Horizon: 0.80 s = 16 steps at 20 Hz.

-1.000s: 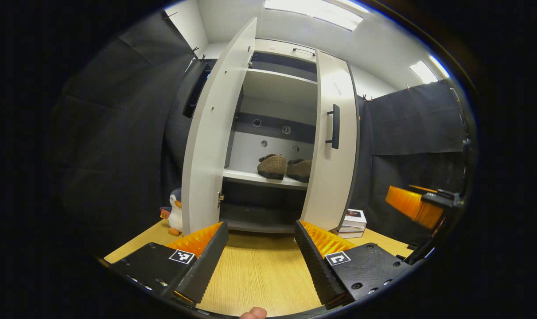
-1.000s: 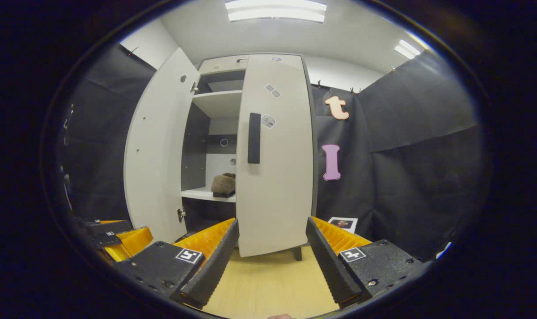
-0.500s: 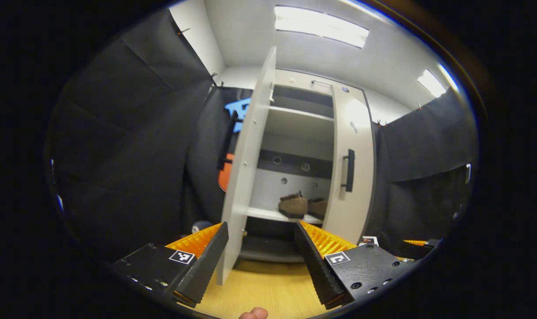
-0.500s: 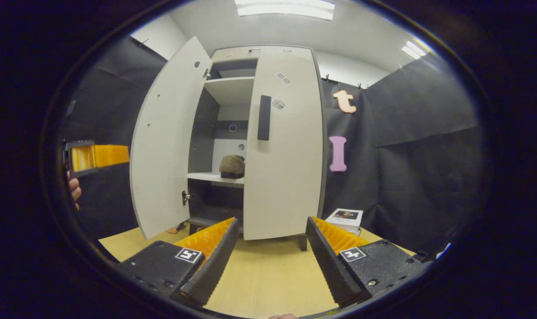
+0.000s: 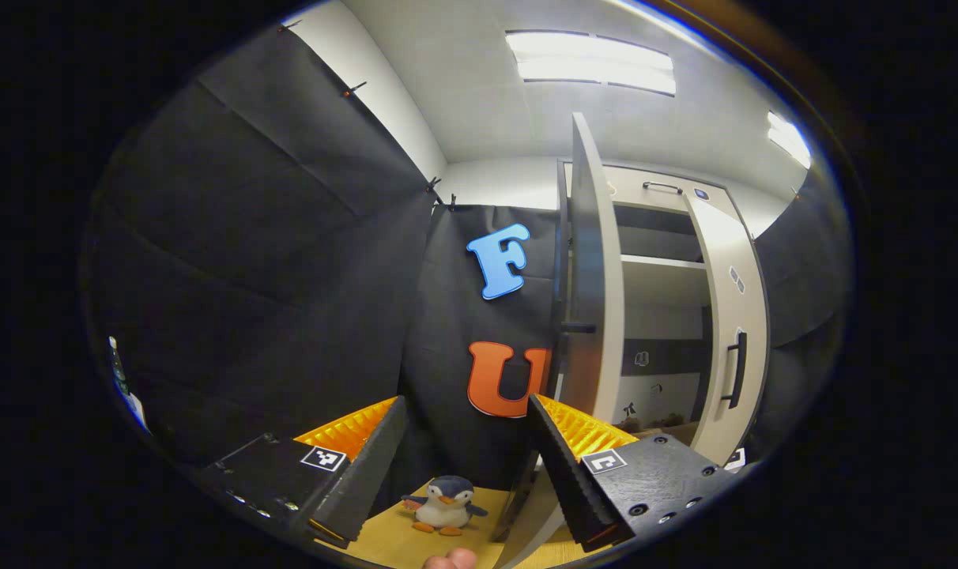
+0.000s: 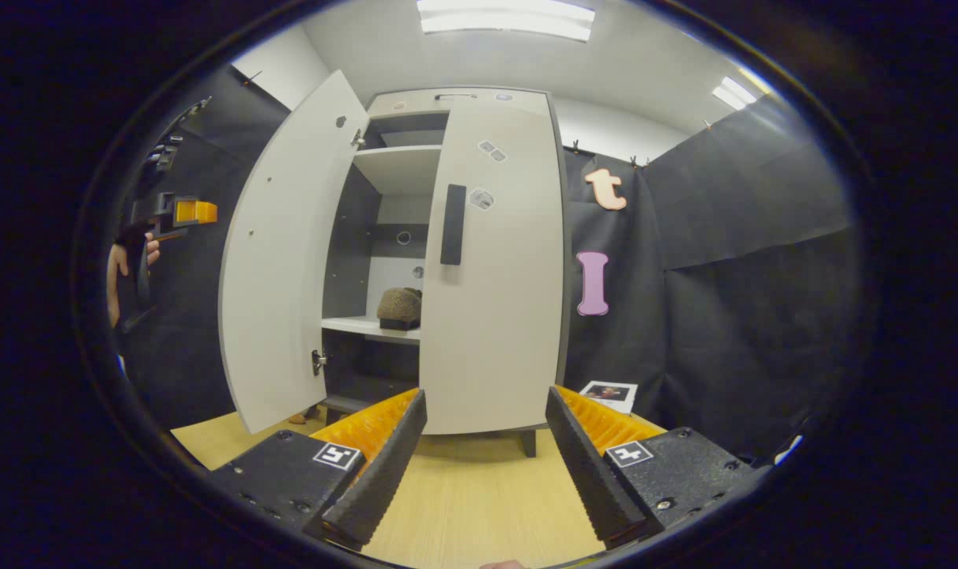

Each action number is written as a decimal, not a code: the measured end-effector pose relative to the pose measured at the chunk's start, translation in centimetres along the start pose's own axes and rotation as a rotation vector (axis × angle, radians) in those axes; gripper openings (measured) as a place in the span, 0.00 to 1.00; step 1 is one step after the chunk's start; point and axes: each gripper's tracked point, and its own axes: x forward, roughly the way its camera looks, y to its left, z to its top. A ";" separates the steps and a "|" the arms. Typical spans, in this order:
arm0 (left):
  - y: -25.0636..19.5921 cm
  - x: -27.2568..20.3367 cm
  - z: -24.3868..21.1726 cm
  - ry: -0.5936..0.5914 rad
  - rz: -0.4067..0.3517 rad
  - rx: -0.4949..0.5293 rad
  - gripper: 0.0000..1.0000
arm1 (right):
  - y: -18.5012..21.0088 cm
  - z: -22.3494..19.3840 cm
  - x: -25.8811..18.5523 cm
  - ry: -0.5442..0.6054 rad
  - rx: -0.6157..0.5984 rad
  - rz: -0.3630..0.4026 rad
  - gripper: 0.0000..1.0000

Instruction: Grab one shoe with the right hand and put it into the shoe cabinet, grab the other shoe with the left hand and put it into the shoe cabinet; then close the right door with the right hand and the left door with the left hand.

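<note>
I have two tongs. My left gripper (image 5: 465, 454) stands wide, with nothing between its fingers; at 6 o'clock, low between them, one toy penguin (image 5: 444, 503) sits on the wooden table (image 5: 384, 537). At 1 o'clock from this gripper I see the left door (image 5: 591, 316) edge-on, swung far out, and I count one dark handle on its outer side. My right gripper (image 6: 485, 454) is also wide and holds nothing; it hangs above the table (image 6: 479, 506) and points at the shoe cabinet (image 6: 416, 261).

In the right gripper view the right door (image 6: 495, 276) is at 12 o'clock, nearly closed, with one dark handle (image 6: 453, 224). At 11 o'clock, inside the cabinet, I can count one brown shoe (image 6: 399, 307) on the light shelf (image 6: 364, 325); the door hides the rest of the shelf. At 9 o'clock the left gripper (image 6: 185, 212) appears far off, held by a hand (image 6: 123, 265), outside the open left door (image 6: 285, 261). At 2 o'clock one small stack of books (image 6: 609, 392) lies on the table beside the cabinet.

The room has black cloth walls, a white ceiling, and two lamps.
</note>
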 end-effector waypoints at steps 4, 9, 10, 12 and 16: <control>1.1 1.6 -0.3 0.005 0.019 -0.008 0.92 | -1.0 0.3 0.0 0.001 -0.004 -0.025 0.98; 0.2 2.4 -1.2 0.023 -0.025 -0.009 0.92 | -1.4 0.0 -0.1 0.016 -0.016 -0.033 0.98; -0.5 2.2 -1.7 0.035 -0.055 -0.010 0.92 | -1.3 0.1 -0.1 0.016 -0.014 -0.030 0.98; -2.0 2.0 -1.8 0.059 -0.111 -0.044 0.91 | -1.2 0.4 -0.1 0.008 -0.014 -0.026 0.98; -6.9 1.2 -2.0 0.071 -0.213 -0.053 0.91 | -1.4 0.7 0.1 0.001 -0.007 -0.031 0.98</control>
